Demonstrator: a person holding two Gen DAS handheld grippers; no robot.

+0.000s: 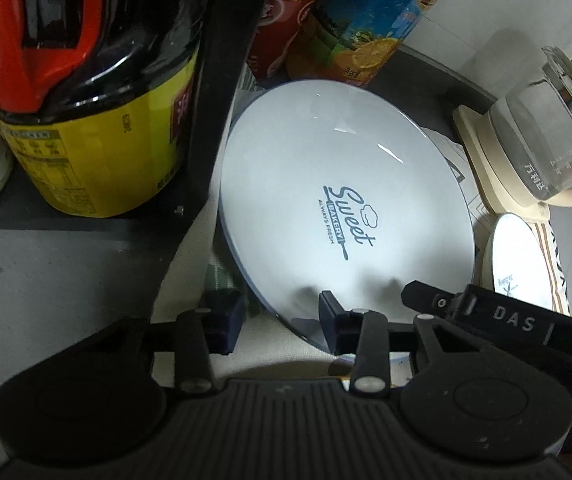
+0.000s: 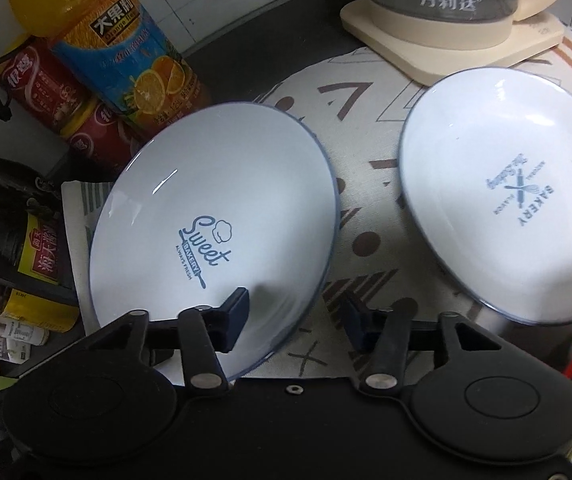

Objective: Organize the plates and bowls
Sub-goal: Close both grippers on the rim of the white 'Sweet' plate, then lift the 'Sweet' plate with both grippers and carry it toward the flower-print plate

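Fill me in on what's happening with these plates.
Both handheld grippers are open and straddle the near rim of the Sweet Bakery plate: the left gripper from one side, the right gripper from the other, each with one finger over the plate. Neither has closed on it. A second plate sits to the right on the patterned cloth, near the kettle. Bottles stand behind.

Black ribbed body, navy-padded fingers (image 1: 331, 312)

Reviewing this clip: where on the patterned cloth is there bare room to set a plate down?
Bare patterned cloth lies between the Sweet Bakery plate and the Bakery plate, up toward the kettle base. Left is crowded: orange juice bottle and red cans press against the first plate.
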